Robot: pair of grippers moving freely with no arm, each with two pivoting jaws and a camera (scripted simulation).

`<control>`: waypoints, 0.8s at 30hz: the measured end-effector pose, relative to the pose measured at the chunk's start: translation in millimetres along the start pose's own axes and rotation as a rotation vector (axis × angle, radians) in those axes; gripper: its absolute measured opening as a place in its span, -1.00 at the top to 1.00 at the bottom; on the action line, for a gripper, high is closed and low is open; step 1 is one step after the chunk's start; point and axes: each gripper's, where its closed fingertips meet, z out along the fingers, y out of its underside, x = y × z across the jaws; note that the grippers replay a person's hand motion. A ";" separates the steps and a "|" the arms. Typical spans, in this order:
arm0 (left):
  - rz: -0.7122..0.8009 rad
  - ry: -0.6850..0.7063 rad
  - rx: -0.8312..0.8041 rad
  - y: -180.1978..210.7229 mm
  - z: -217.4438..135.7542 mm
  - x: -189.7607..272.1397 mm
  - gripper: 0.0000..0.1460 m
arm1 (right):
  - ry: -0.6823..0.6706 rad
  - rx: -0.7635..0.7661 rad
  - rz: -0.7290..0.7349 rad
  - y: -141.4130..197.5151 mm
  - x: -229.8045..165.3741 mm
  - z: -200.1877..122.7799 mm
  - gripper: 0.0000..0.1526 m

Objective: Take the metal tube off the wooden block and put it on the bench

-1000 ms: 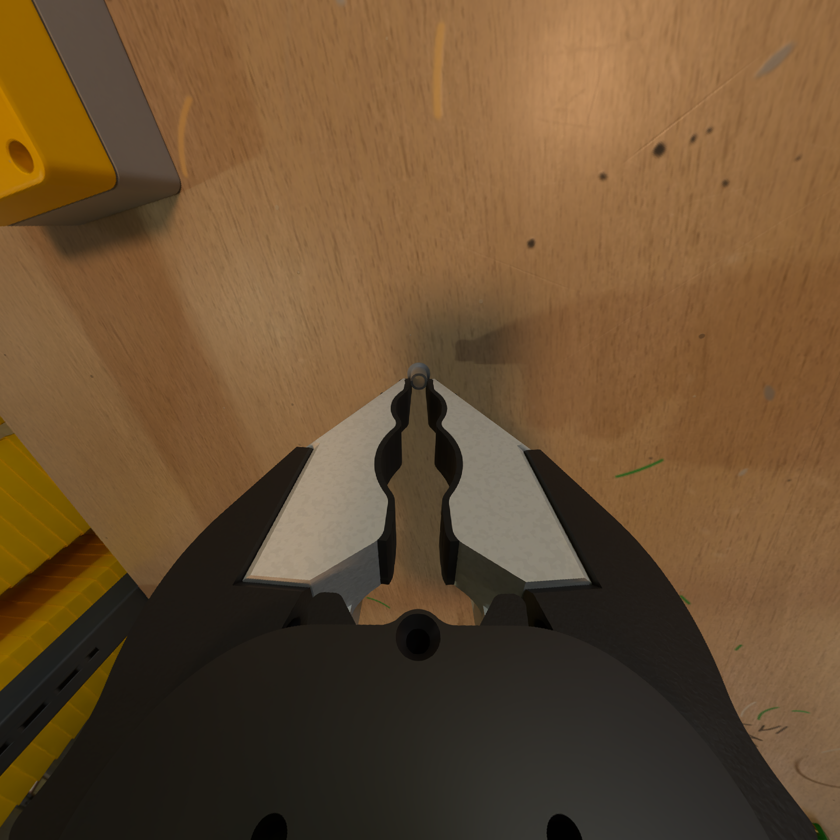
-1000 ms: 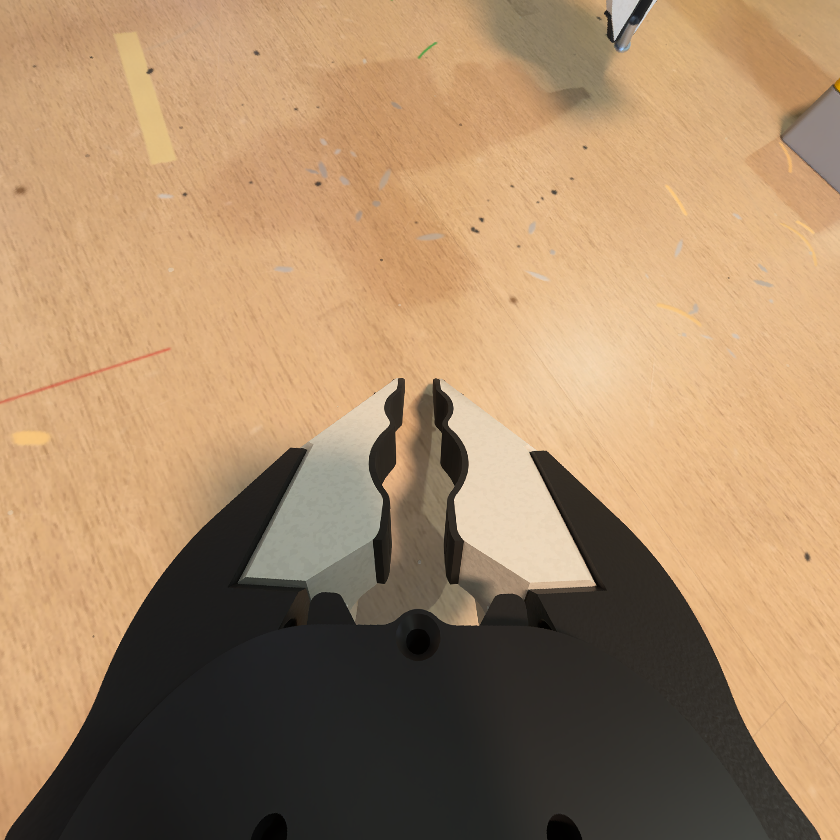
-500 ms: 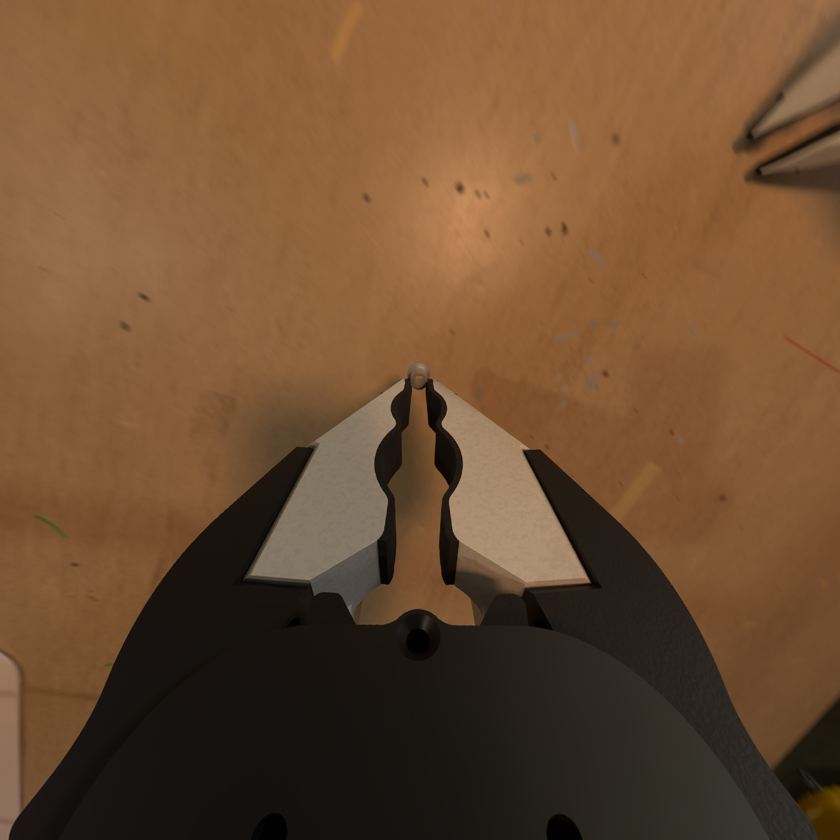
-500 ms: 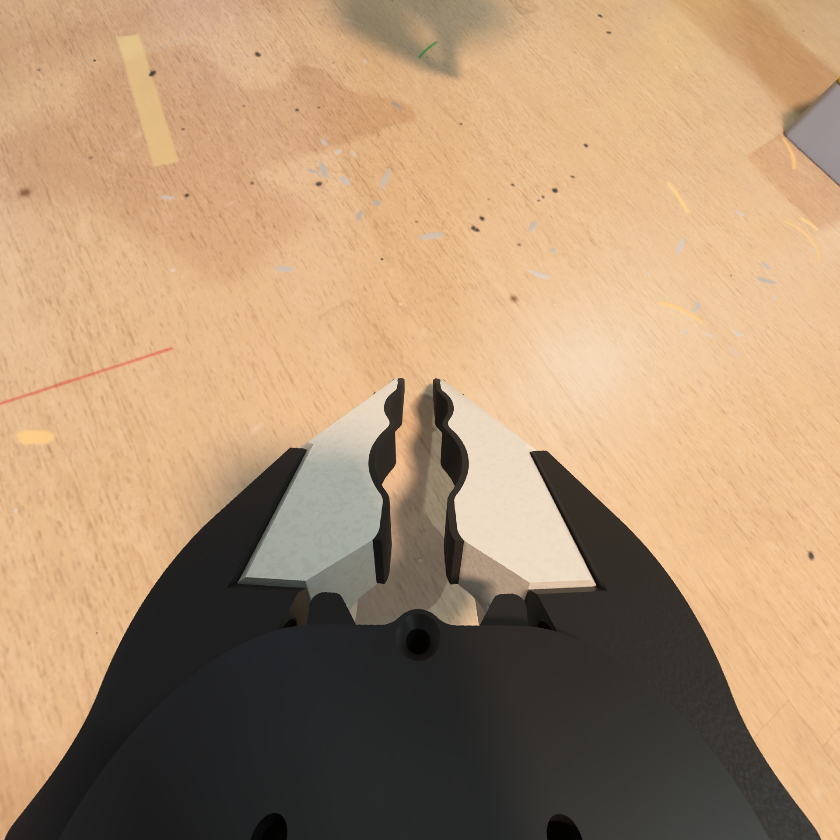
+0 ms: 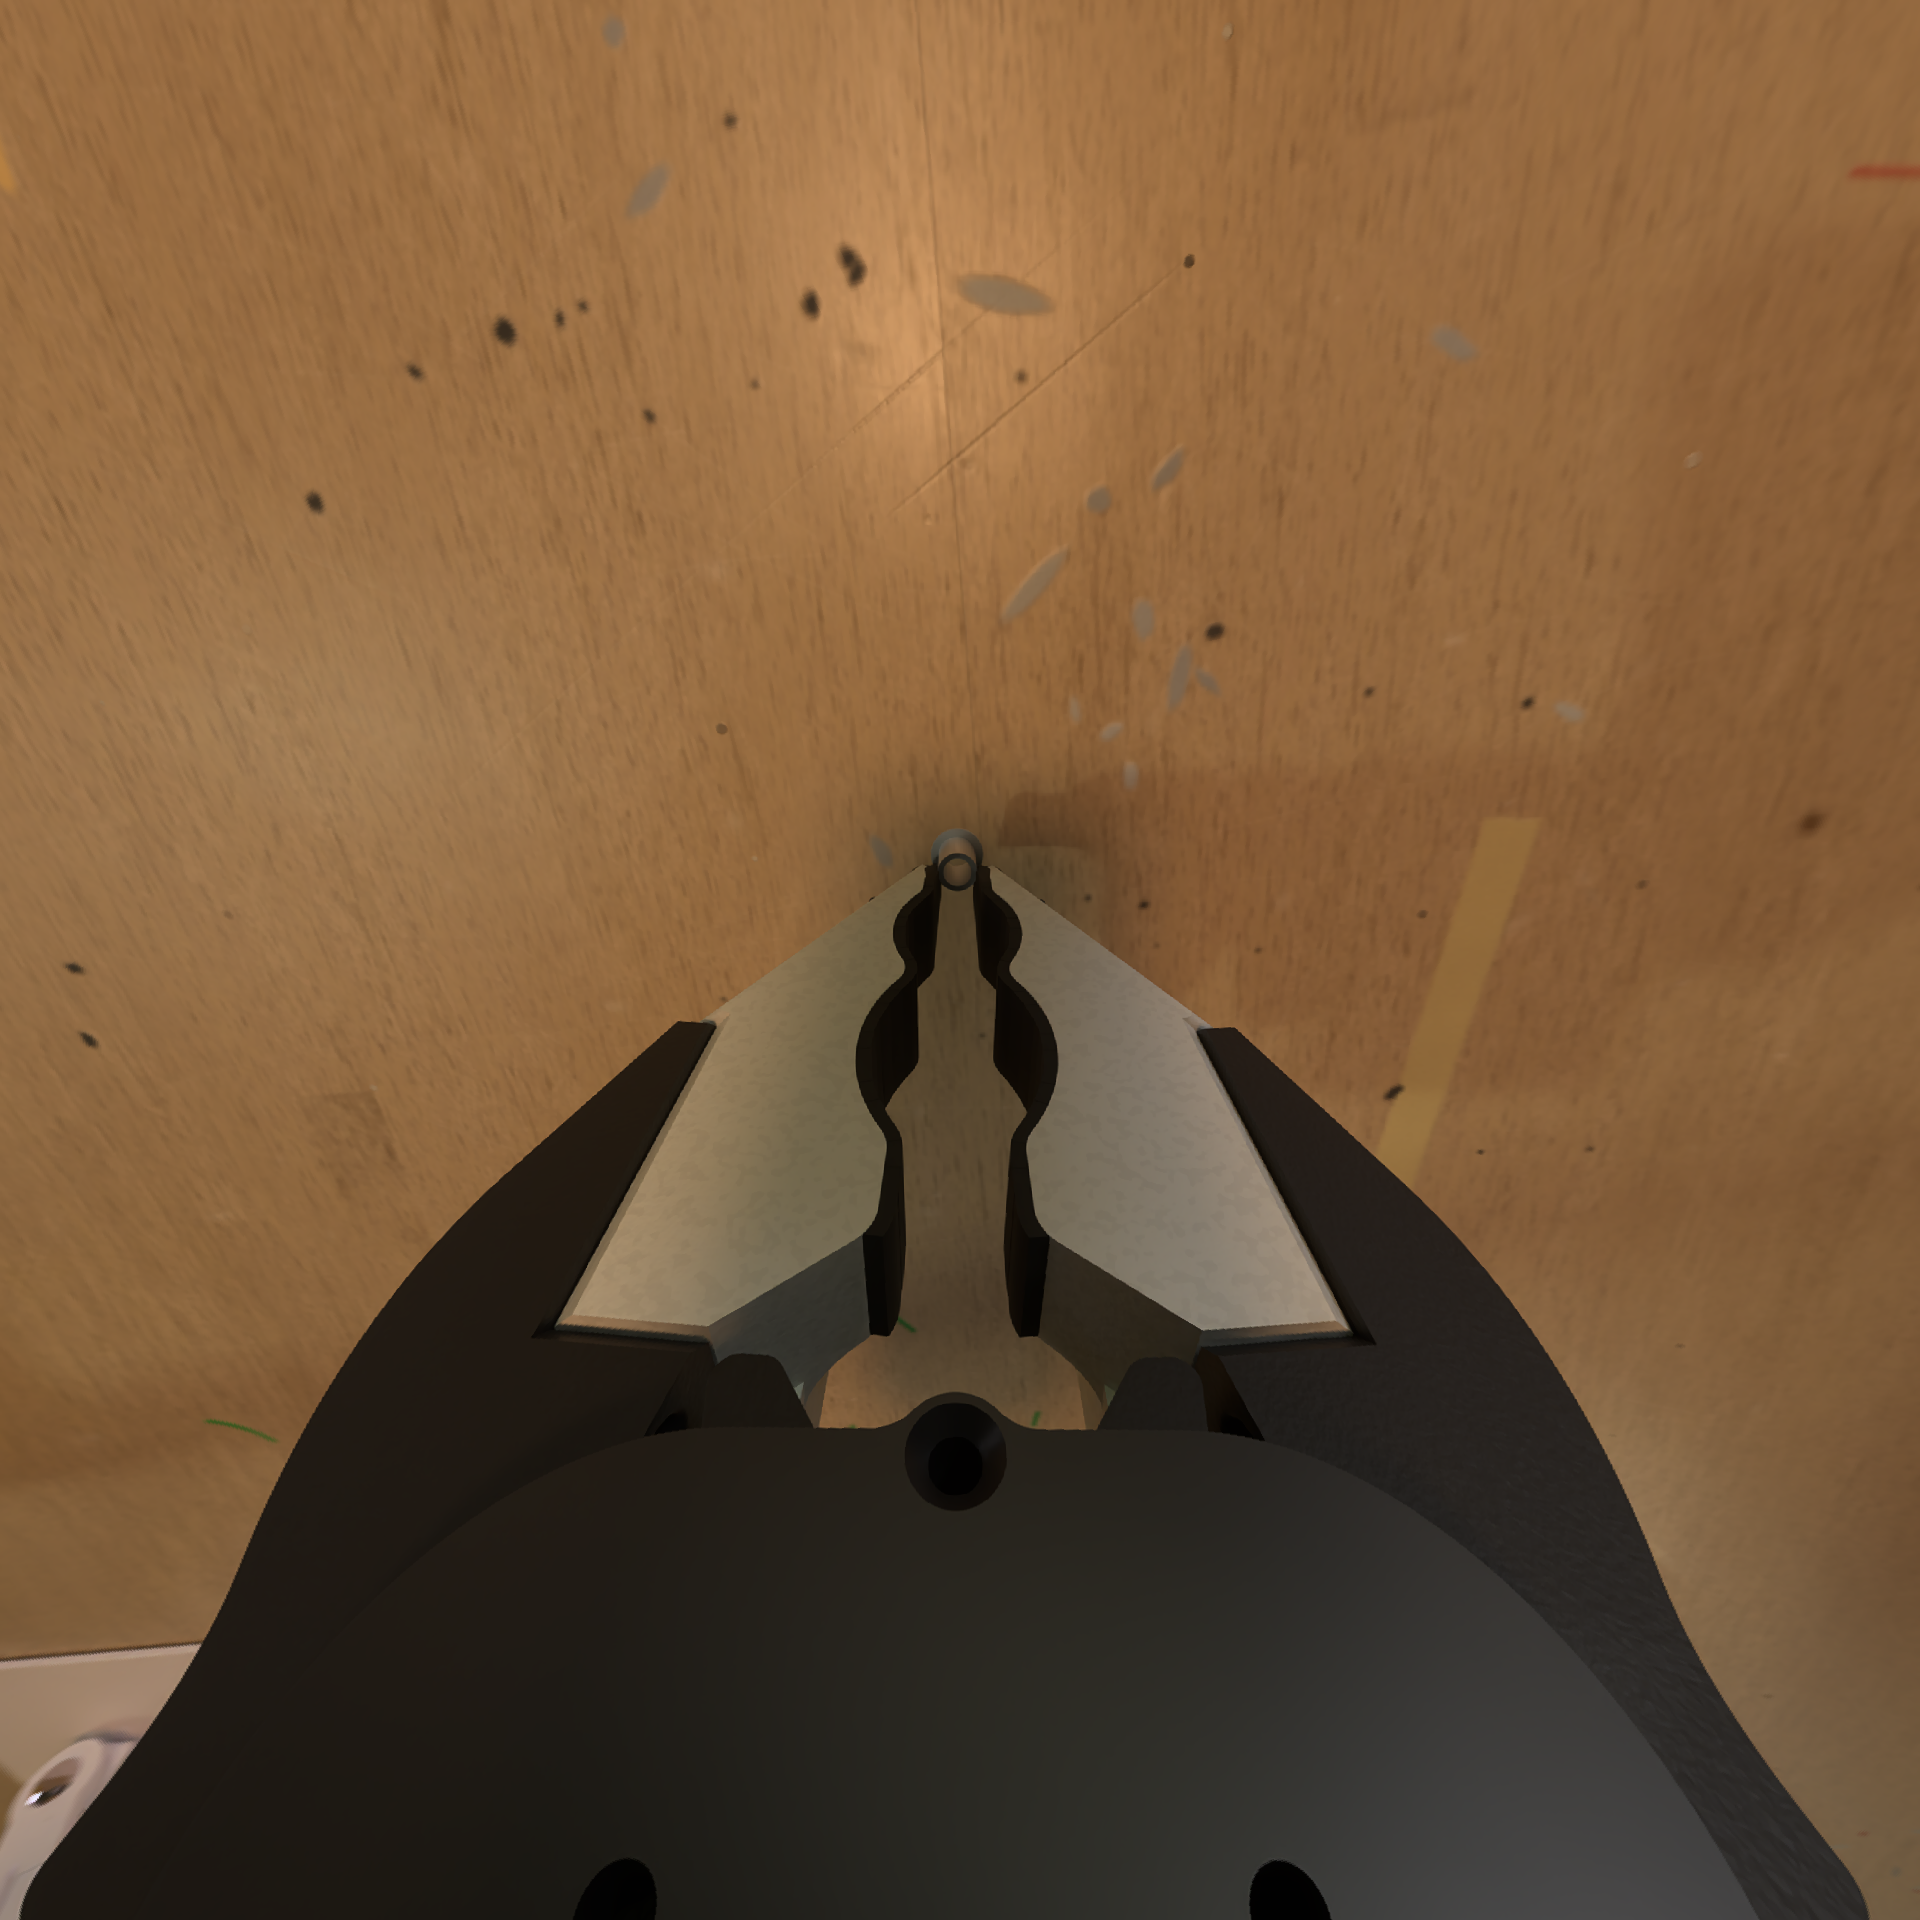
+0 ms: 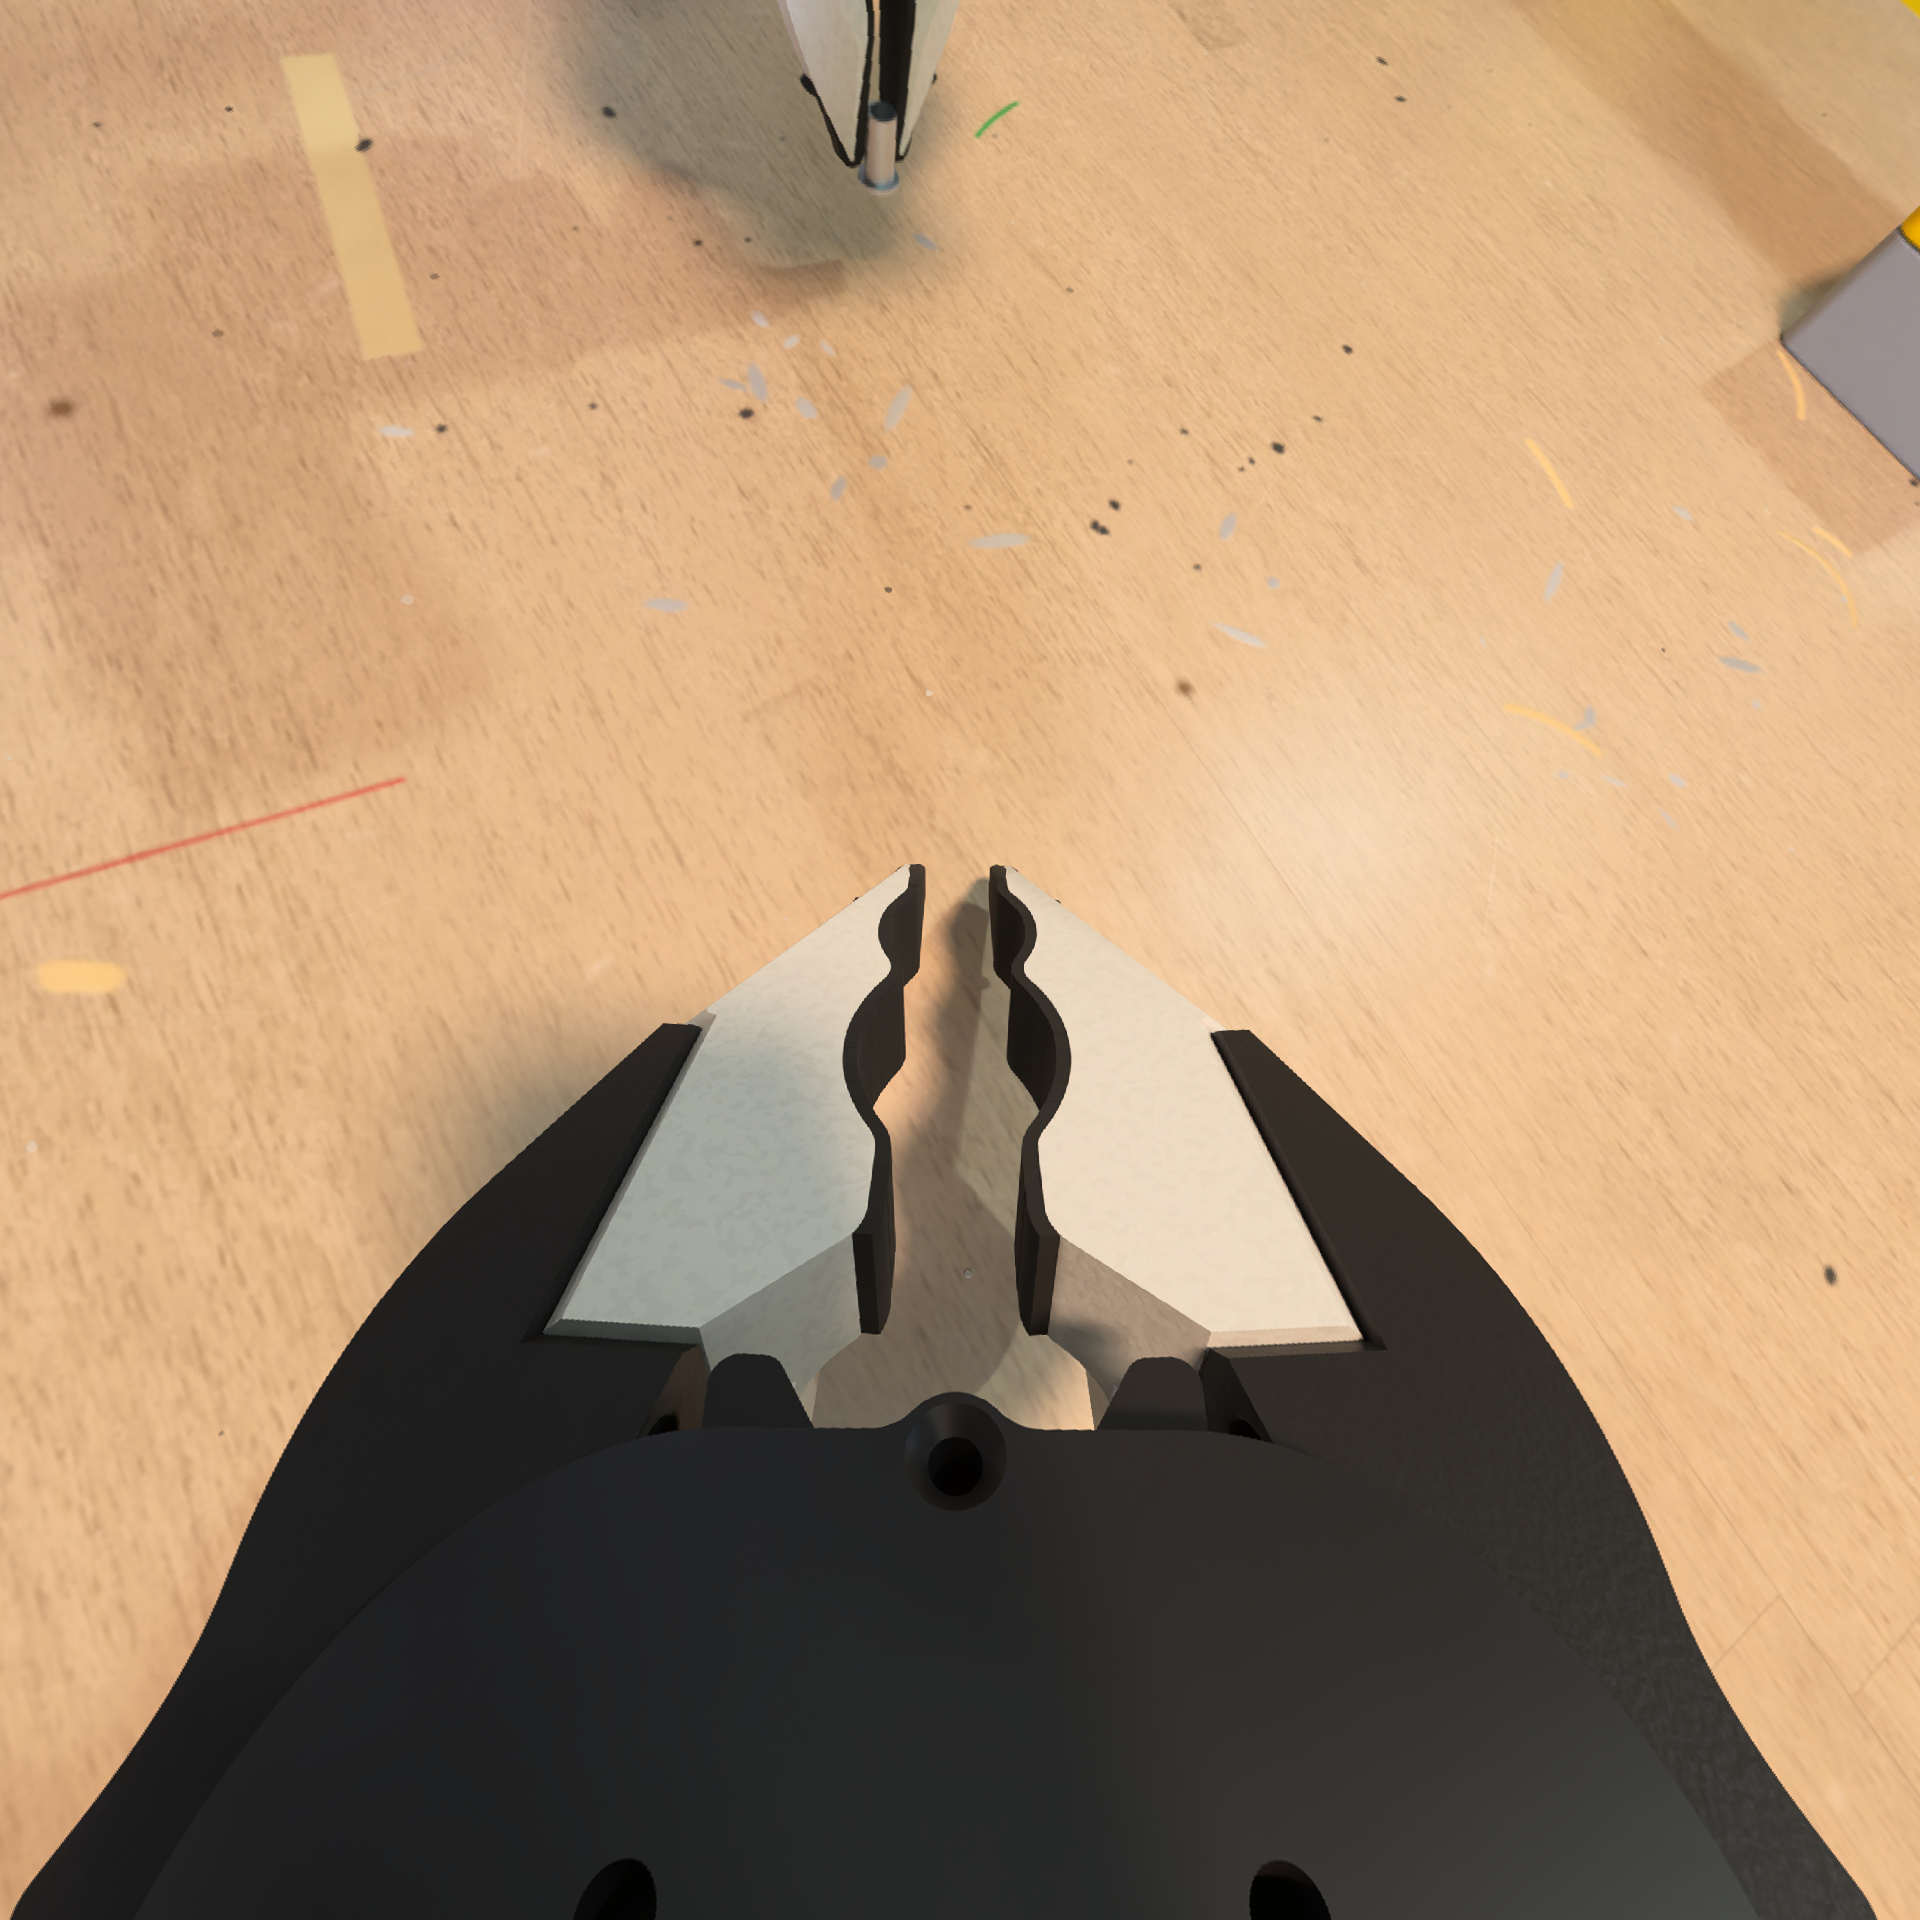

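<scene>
My left gripper (image 5: 955,871) is shut on the small metal tube (image 5: 955,864), seen end-on at the fingertips, pointing down at the wooden bench (image 5: 520,623). In the right wrist view the left gripper (image 6: 881,156) shows at the top centre, holding the tube (image 6: 882,145) upright with its lower end at or just above the bench (image 6: 520,623). My right gripper (image 6: 956,883) is empty, its jaws slightly apart, hovering over the bench nearer the front. The wooden block is not in view.
A grey and yellow box (image 6: 1860,343) sits at the right edge of the right wrist view. A white object (image 5: 73,1745) shows at the lower left of the left wrist view. A tan tape strip (image 6: 348,208) and specks mark the bench.
My left gripper has travelled across the bench with the tube and come down close to the surface; it now appears at the top of the right wrist view. The right gripper has stayed still.
</scene>
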 end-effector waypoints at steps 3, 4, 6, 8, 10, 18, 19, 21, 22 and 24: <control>0.021 -0.030 -0.029 3.4 3.9 -7.6 0.92 | -0.002 0.000 0.001 0.0 -0.3 -0.1 0.84; 0.014 -0.022 -0.030 6.2 3.9 -9.7 0.92 | -0.003 0.000 0.002 0.0 -0.3 -0.1 0.84; 0.016 0.004 -0.043 14.3 3.1 -15.6 0.92 | -0.004 0.000 0.001 0.0 -0.5 -0.2 0.84; 0.037 0.009 -0.054 22.4 2.8 -26.1 0.92 | -0.005 0.000 -0.002 -0.1 -1.0 -0.2 0.84; 0.031 0.004 -0.093 31.9 4.1 -40.9 0.92 | -0.006 0.001 -0.006 -0.2 -1.4 -0.2 0.84; -0.005 0.045 -0.098 34.3 7.4 -58.0 0.92 | -0.013 0.001 -0.003 0.2 -2.5 -0.7 0.84; -0.007 0.051 -0.097 34.4 7.1 -57.5 0.83 | -0.015 0.001 0.000 0.3 -2.5 -0.7 0.84; -0.021 0.051 -0.108 36.2 3.9 -57.0 0.57 | -0.018 0.001 0.004 0.4 -2.6 -0.8 0.84; -0.021 0.035 -0.112 36.4 -1.6 -58.8 0.50 | -0.018 0.001 0.003 0.6 -2.7 -1.1 0.84; -0.014 -0.041 -0.066 31.1 -25.9 -64.0 0.43 | -0.015 0.002 -0.003 1.3 -3.1 -2.2 0.83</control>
